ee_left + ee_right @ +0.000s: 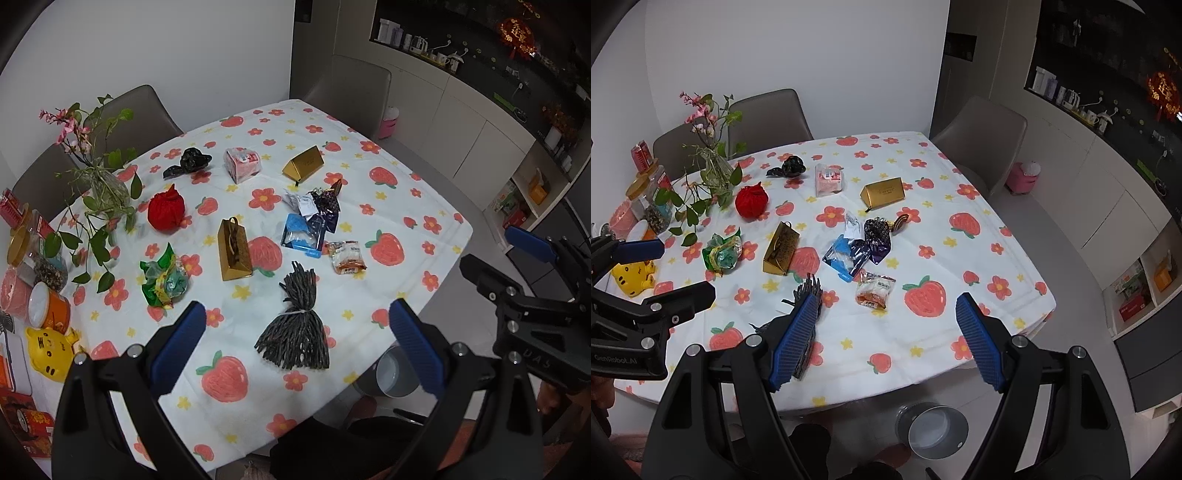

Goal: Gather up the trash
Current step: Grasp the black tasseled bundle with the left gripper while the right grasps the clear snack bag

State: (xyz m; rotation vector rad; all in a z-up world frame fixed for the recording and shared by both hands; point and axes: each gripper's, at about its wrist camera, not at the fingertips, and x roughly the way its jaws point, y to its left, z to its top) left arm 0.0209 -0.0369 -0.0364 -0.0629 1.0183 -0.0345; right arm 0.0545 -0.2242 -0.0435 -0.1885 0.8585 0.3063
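Note:
Trash lies scattered on the flowered tablecloth: a dark shredded-paper bundle, an orange snack wrapper, a blue pouch, dark foil wrappers, a green wrapper, two gold boxes, a red ball, a black bag and a pink packet. My left gripper is open above the bundle. My right gripper is open above the table's near edge, right of the bundle. A grey bin stands on the floor below.
A vase with flowers, jars, an orange can and a yellow cat figure crowd the table's left side. Grey chairs stand at the far side. White cabinets and shelves are to the right.

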